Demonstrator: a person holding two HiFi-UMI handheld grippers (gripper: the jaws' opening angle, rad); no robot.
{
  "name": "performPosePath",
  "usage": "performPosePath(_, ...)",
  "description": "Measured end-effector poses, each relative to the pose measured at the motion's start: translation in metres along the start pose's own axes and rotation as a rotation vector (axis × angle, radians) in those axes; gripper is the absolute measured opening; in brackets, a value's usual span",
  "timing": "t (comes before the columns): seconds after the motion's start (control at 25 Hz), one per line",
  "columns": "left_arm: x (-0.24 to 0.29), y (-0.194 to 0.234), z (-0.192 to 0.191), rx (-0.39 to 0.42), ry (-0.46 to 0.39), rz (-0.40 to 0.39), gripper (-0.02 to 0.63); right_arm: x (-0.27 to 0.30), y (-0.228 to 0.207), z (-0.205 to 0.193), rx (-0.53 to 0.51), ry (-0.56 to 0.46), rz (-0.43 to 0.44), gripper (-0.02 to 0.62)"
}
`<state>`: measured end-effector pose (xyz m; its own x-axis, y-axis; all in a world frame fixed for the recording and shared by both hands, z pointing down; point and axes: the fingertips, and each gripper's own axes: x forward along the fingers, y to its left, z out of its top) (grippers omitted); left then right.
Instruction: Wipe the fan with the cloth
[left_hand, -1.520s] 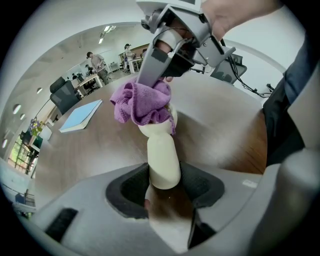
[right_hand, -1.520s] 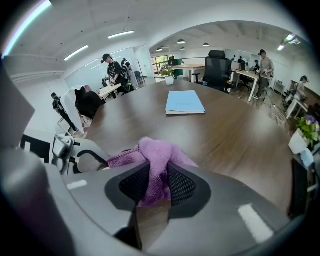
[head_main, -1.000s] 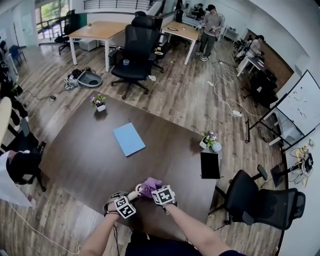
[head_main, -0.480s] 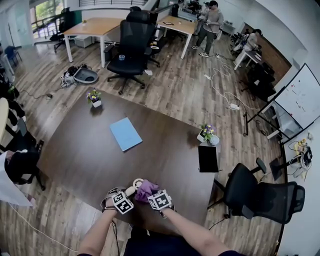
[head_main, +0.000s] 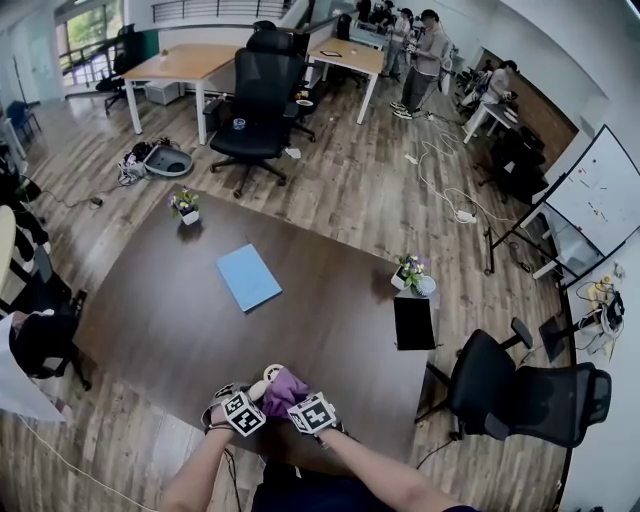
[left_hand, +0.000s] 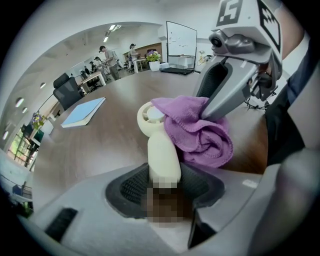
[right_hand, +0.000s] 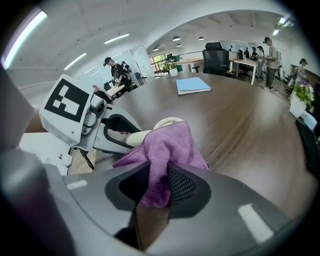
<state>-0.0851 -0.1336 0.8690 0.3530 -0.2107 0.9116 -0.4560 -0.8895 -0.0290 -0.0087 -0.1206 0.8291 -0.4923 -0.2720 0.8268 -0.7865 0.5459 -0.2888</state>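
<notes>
We pinch our one fan (left_hand: 159, 145) by its handle in the left gripper (left_hand: 165, 176). The right gripper (right_hand: 157, 187) clamps our one cloth (right_hand: 167, 145) against the fan's head. Two flower pots (head_main: 184, 207) (head_main: 412, 275) sit on the table (head_main: 330, 330).

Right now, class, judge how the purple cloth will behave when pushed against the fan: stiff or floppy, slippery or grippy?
Probably floppy: the cloth hangs in folds from the right gripper. Likely grippy, not slippery: its surface looks fuzzy where it drapes over the fan.
</notes>
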Motion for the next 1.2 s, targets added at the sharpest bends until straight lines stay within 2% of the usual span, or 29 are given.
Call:
performPosePath(0.2, -0.001, 0.0, -0.003, -0.053, -0.018, 0.025, 0.218, -0.007, -0.018, -0.019, 0.003, 0.027, -0.034, 0.114)
performPosePath(0.28, -0.003, -0.004, -0.001, -0.059, -0.015, 0.009, 0.283, -0.009, -0.025, -0.024, 0.005, 0.031, -0.046, 0.112)
performPosePath(0.44, -0.01, -0.002, 0.016, -0.052, -0.039, 0.013, 0.347, -0.016, -0.037, -0.033, 0.021, 0.042, -0.088, 0.114)
performPosePath(0.6, -0.013, 0.012, 0.048, -0.034, -0.074, 0.044, 0.353, -0.014, -0.047, -0.047, 0.053, 0.052, -0.116, 0.114)
performPosePath(0.8, 0.0, 0.017, 0.084, -0.008, -0.068, 0.005, 0.359, -0.019, -0.056, -0.049, 0.059, 0.029, -0.123, 0.114)
performPosePath(0.96, 0.022, 0.006, 0.087, 0.017, -0.018, -0.033, 0.373, -0.026, -0.062, -0.065, 0.099, 0.047, -0.128, 0.114)
performPosePath(1.2, 0.037, 0.008, 0.09, 0.013, 0.017, -0.019, 0.38, -0.035, -0.063, -0.078, 0.158, 0.035, -0.103, 0.114)
